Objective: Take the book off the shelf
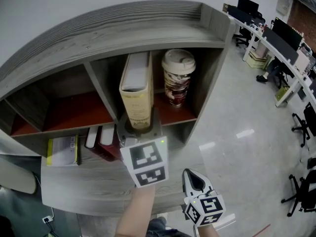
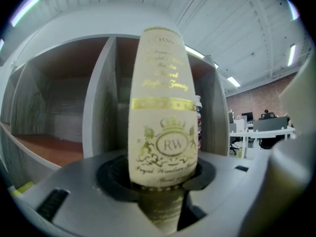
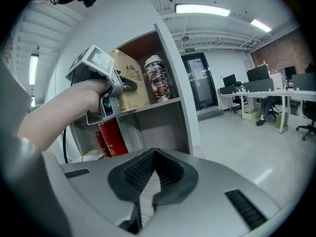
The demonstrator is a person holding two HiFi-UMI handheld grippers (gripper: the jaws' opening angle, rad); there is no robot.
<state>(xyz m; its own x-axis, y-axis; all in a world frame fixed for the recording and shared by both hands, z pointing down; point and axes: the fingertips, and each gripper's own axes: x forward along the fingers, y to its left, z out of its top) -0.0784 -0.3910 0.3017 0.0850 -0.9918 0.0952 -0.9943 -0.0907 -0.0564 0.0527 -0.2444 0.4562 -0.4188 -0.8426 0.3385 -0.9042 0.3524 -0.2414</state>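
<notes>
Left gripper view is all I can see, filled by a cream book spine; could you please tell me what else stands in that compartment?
Observer: A lidded patterned cup stands just right of the book, apart from it.
Operator: Thank you. Where is the other gripper?
Observer: The right gripper is held low, back from the shelf, jaws together and empty.
Operator: Is anything on the level below?
Observer: Red books stand there, with a yellow booklet lying to their left.
</notes>
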